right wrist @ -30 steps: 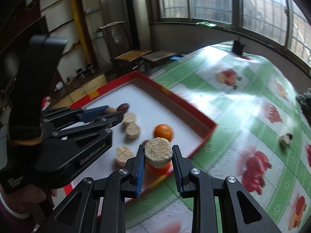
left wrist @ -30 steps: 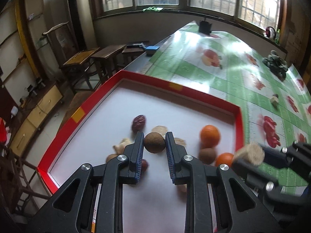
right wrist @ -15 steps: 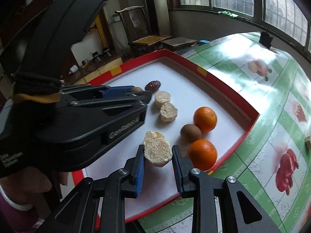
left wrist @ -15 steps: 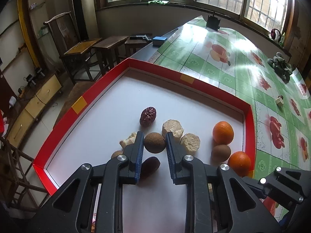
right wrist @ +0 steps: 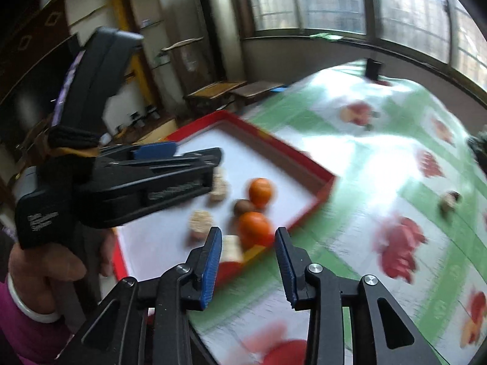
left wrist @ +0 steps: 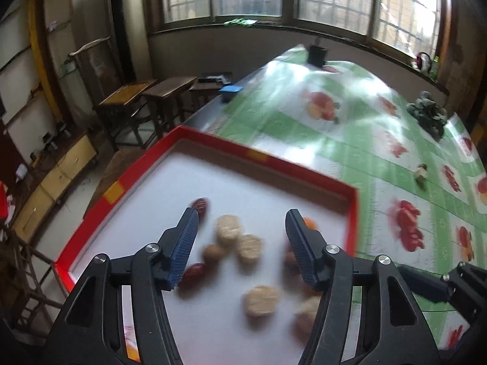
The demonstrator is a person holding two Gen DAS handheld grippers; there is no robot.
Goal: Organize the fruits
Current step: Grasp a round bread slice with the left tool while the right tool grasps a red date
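Note:
A red-rimmed white tray [left wrist: 353,213] [right wrist: 319,188] holds the fruits. In the left wrist view my left gripper [left wrist: 242,237] is open and empty above a round brown fruit [left wrist: 213,253], pale corn pieces [left wrist: 229,230], red dates [left wrist: 201,204] and another pale piece [left wrist: 261,300]. In the right wrist view my right gripper [right wrist: 247,254] is open and empty above the tray's near corner, over two oranges [right wrist: 260,191] [right wrist: 255,228], a brown kiwi [right wrist: 243,206] and pale pieces [right wrist: 201,222]. The left gripper [right wrist: 182,164] shows there too.
The tray sits at the edge of a table with a green and white fruit-print cloth [left wrist: 350,127]. A small object [left wrist: 421,172] [right wrist: 450,199] lies on the cloth to the right. Wooden stools [left wrist: 143,97] and a cabinet [left wrist: 54,179] stand beyond the table's left edge.
Both grippers have opened. The left let go of the brown fruit and the right let go of the pale corn piece; both now lie in the tray. Both grippers have drawn back and up.

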